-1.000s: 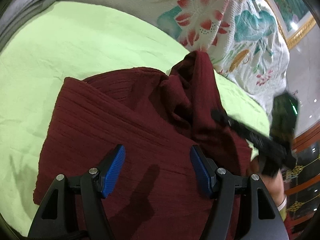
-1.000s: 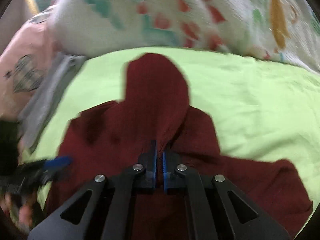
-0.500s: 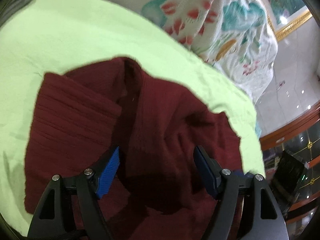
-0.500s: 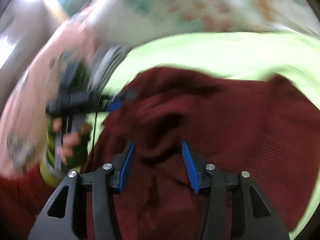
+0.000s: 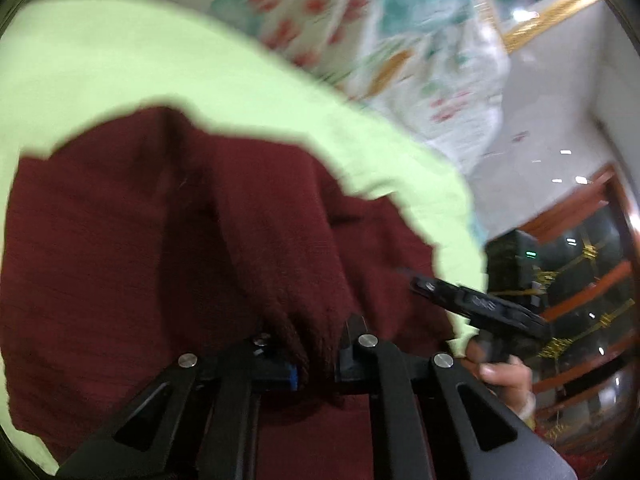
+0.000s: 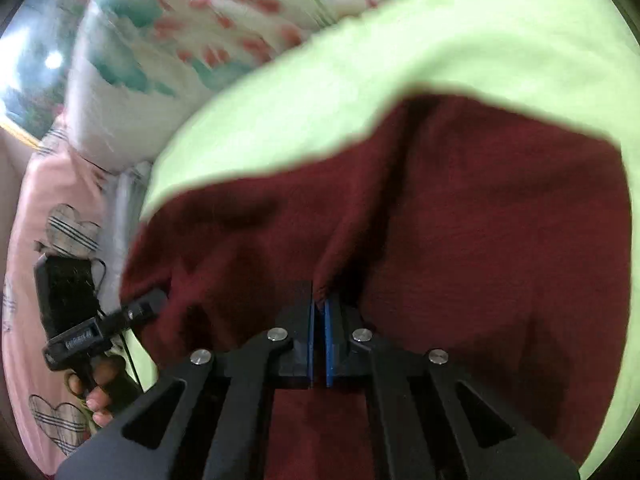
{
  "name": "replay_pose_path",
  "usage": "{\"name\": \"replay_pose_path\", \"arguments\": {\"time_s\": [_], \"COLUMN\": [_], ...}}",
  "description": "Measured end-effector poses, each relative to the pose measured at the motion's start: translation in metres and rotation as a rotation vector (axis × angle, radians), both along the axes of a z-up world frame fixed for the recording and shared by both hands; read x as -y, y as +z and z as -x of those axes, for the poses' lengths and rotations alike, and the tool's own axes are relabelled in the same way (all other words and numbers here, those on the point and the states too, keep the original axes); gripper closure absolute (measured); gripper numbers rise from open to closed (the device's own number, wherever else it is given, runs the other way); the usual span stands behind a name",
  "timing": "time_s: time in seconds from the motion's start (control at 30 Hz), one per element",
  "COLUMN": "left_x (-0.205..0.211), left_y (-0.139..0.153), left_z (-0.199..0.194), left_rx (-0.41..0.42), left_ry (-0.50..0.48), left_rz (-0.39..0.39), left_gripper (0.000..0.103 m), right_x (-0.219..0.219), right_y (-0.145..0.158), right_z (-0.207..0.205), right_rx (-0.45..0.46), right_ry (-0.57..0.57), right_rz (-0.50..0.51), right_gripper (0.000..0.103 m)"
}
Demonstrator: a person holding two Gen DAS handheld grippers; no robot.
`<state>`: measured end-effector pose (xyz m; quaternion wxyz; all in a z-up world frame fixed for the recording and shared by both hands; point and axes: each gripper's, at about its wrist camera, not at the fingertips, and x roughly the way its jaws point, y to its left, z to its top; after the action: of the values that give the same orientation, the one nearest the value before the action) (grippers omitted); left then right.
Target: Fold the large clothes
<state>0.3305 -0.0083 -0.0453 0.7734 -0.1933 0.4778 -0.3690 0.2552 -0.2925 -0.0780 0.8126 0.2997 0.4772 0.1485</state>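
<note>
Both tools are angled down at the dark red sweater (image 5: 168,248) spread on the bed's lime green sheet (image 5: 120,64), and both have just snapped closed on it: the left tool (image 5: 316,360) is pinching a thick bunched fold of knit, and the right tool (image 6: 319,344) has its blue pads nearly together on a thin ridge of fabric pulled up right at its tips. From the left tool, the right hand (image 5: 500,368) sits low off to the right gripping its handle, while from the right tool the left hand (image 6: 100,384) is low on the left, fingers curled around the grip. Beyond the sweater there's a flowery blanket (image 6: 168,40), and a pink heart-print cloth (image 6: 60,200) lies left of the right tool.
</note>
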Motion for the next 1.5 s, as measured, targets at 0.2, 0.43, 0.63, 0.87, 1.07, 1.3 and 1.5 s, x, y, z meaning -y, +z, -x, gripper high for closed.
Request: {"name": "replay_pose_path", "arguments": {"time_s": [0.2, 0.43, 0.63, 0.87, 1.07, 1.3, 1.5], "left_x": [-0.030, -0.041, -0.052, -0.055, -0.041, -0.024, -0.031], "left_y": [0.019, -0.053, -0.031, -0.022, -0.033, -0.005, -0.007], "left_z": [0.019, 0.020, 0.041, 0.040, 0.028, 0.028, 0.033], "left_rx": [0.126, -0.053, 0.012, 0.002, -0.053, 0.013, 0.079], "left_ry": [-0.001, 0.026, 0.050, 0.114, 0.118, 0.066, 0.066], "left_rz": [0.070, -0.044, -0.053, -0.086, -0.085, -0.014, 0.022], "left_gripper": [0.093, 0.091, 0.069, 0.062, 0.064, 0.086, 0.099], "right_x": [0.057, 0.059, 0.050, 0.000, -0.010, 0.007, 0.048], "right_y": [0.034, -0.013, 0.020, 0.002, -0.032, 0.024, 0.031], "right_z": [0.026, 0.041, 0.075, 0.071, 0.049, 0.054, 0.082], "right_rx": [0.215, 0.044, 0.109, 0.017, -0.079, 0.196, 0.297], "right_ry": [-0.087, -0.147, -0.112, -0.038, -0.062, -0.061, -0.121], "right_rz": [-0.116, 0.034, -0.001, -0.020, -0.026, -0.182, -0.217], "right_gripper": [0.099, 0.096, 0.092, 0.084, 0.084, 0.099, 0.099]}}
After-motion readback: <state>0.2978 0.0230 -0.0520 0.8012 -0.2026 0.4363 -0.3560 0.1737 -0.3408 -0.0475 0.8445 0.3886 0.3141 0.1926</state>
